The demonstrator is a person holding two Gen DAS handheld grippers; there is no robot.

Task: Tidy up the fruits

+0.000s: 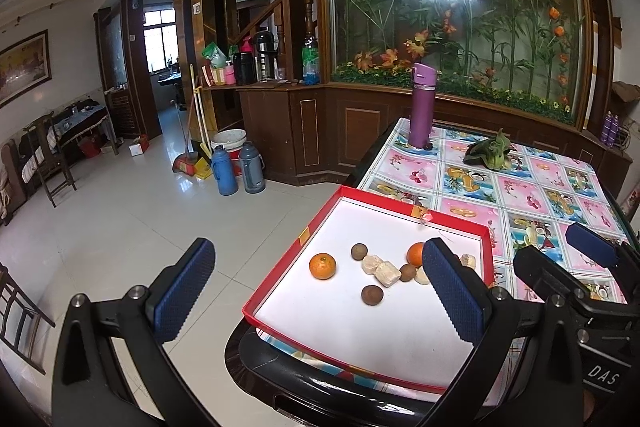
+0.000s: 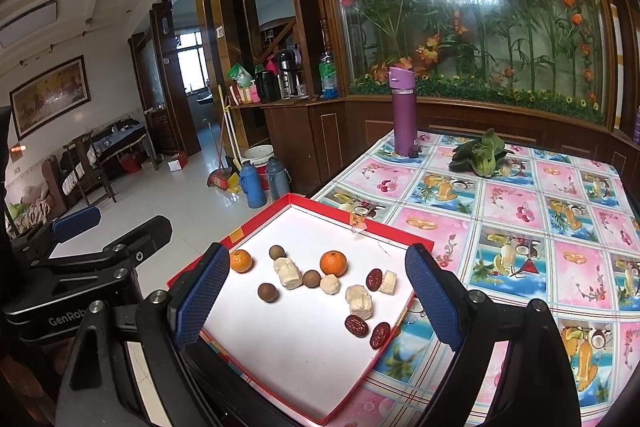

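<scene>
So everything sits loose and mixed in the red tray (image 2: 188, 269) at the near corner of the table (image 2: 520, 227): two oranges (image 2: 333, 263), three round brown fruits (image 2: 267, 293), pale crumbly chunks (image 2: 289, 275) and three red dates (image 2: 356, 325), none of it grouped by kind. That mix would fit a sort barely underway or a pile just gathered in, can't say which

Both tools hover short of the tray with nothing in them. The right gripper (image 2: 316, 301) has its jaws spread wide, and the whole cluster lies straight ahead between its fingers, dates nearest to its right finger. The left gripper (image 1: 316, 291) is gaping too, but it hangs further left, half over the floor, so only the left orange (image 1: 322, 266) and the brown fruits lie ahead of it. The dates look like the right one's reach; their long axes all point different ways, so each would need its own wrist angle
</scene>
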